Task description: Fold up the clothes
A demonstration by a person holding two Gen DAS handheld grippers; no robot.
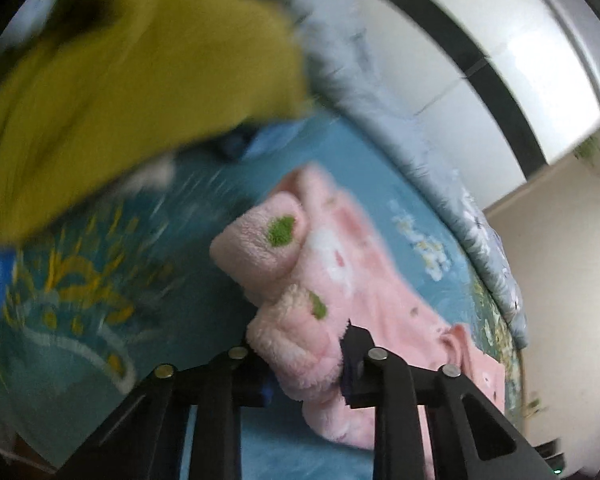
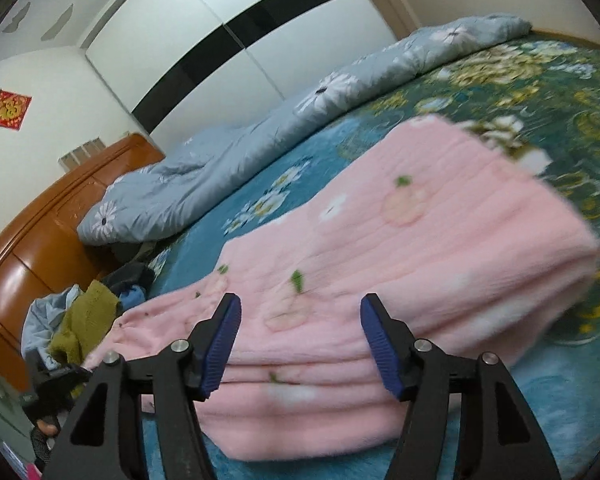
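Fleece is what your left gripper (image 1: 306, 364) has: its 2 fingers are pinched onto a bunched, rolled corner of the pink garment (image 1: 340, 280), most likely so you can carry that end across for a fold. The garment itself lies on the blue floral bedspread (image 1: 100, 300), and everything else is best placed from it.

Your right gripper (image 2: 300, 344) hangs just over the garment's near edge with its blue pads (image 2: 380, 344) spread wide and nothing between them. In that view the pink garment (image 2: 380, 240) looks already layered along the near side, so I judge the fold is partly made and this hand is free to pin or smooth.

Edges and room:
- Beyond the garment's far side, a grey floral quilt (image 2: 260, 148) is rolled along the bed, limiting how far you can push that way.
- Toward the wooden headboard (image 2: 40, 232), a loose heap led by an olive-yellow garment (image 2: 84, 320) sits near the pink one's end; the same olive-yellow cloth (image 1: 120, 80) fills the upper left wrist view, blurred.
- On the opposite end, bare bedspread (image 2: 540, 80) gives you your open space.
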